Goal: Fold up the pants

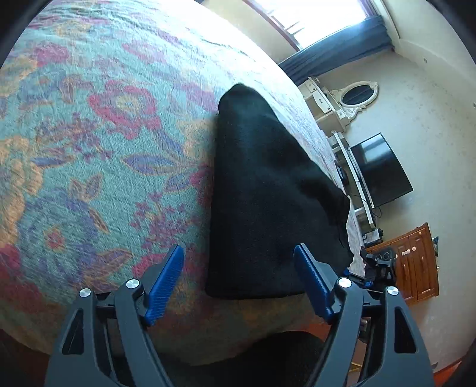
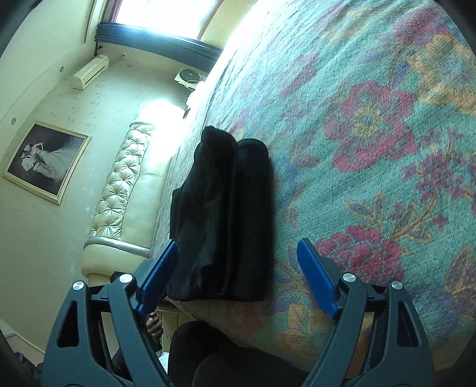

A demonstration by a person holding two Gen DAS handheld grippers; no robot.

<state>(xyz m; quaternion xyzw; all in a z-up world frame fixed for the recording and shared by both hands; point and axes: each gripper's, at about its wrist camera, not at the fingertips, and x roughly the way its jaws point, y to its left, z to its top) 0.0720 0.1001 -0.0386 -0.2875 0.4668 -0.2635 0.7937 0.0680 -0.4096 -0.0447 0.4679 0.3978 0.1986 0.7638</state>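
Observation:
Black pants (image 1: 267,190) lie folded in a narrow stack on the floral bedspread (image 1: 104,134), near the bed's edge. In the right wrist view the pants (image 2: 226,220) show as layered folds, with the bedspread (image 2: 372,148) beyond them. My left gripper (image 1: 238,279) is open and empty, held just short of the near end of the pants; its blue fingers (image 1: 312,277) straddle that end. My right gripper (image 2: 238,274) is open and empty too, its jaws either side of the stack's near end, above it.
A TV (image 1: 380,169) on a stand, a wooden cabinet (image 1: 413,265) and a mirror (image 1: 357,95) stand past the bed's edge. A tufted headboard (image 2: 125,184), a framed photo (image 2: 44,160) and a window (image 2: 166,15) show in the right wrist view. The person's dark-clad legs (image 2: 226,351) are below.

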